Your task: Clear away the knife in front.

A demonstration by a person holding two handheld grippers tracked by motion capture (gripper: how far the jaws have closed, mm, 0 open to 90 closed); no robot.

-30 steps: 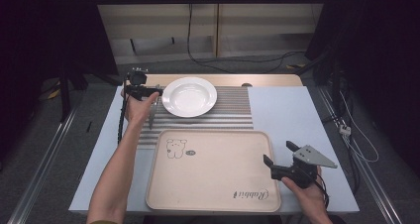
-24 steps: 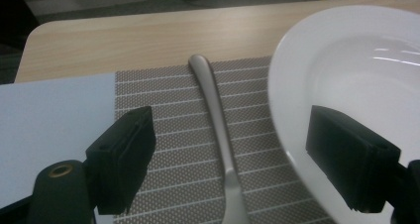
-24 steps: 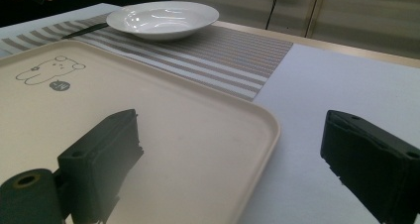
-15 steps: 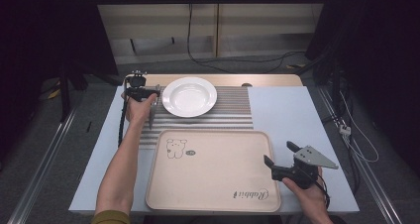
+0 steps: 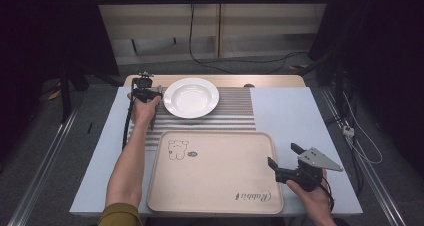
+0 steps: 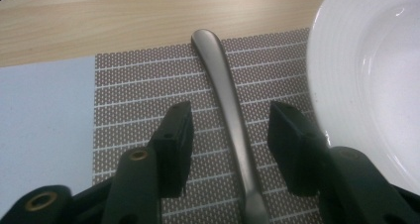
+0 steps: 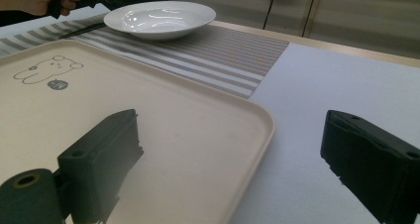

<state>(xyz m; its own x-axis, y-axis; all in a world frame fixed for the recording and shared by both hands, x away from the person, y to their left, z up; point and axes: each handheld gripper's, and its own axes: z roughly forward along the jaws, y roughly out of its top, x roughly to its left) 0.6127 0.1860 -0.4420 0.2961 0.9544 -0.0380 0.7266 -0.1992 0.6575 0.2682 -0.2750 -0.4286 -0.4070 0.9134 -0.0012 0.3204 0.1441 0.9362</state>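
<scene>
The left gripper [image 6: 230,135] straddles the metal handle [image 6: 225,95] beside the plate [image 6: 376,85], jaws apart; closing comes next, I'd say.

I see a slim metal utensil handle [image 6: 229,116] — matte silver, lying flat on the striped placemat [image 6: 138,95], just beside the white plate [image 6: 376,85].
</scene>
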